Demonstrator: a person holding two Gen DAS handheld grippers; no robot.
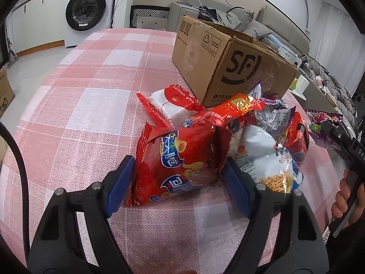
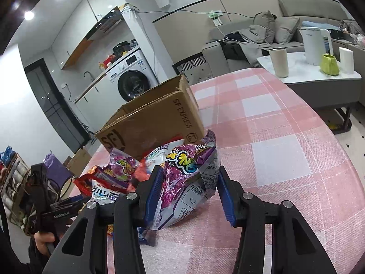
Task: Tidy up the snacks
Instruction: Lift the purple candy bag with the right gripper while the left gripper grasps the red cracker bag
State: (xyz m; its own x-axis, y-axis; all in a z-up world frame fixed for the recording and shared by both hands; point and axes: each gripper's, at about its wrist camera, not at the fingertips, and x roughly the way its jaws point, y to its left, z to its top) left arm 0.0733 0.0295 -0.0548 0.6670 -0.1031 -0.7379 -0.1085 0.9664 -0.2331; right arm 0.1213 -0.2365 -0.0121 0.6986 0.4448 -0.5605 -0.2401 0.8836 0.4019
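A pile of snack bags lies on the pink checked tablecloth (image 1: 86,96) in front of an open brown SF cardboard box (image 1: 230,61). My left gripper (image 1: 178,173) is closed around a red snack bag (image 1: 180,164), its blue pads pressing both sides. My right gripper (image 2: 189,187) is closed around a purple snack bag (image 2: 191,178) and shows at the right edge of the left wrist view (image 1: 337,137). A white noodle-snack bag (image 1: 269,159), a red and white bag (image 1: 173,105) and other bags stay in the pile. The box (image 2: 150,123) also shows in the right wrist view.
A washing machine (image 1: 86,9) stands beyond the table's far left. A grey sofa (image 2: 262,36) and a side table with a white kettle (image 2: 314,45), a cup (image 2: 279,62) and a green object (image 2: 329,65) stand to the right.
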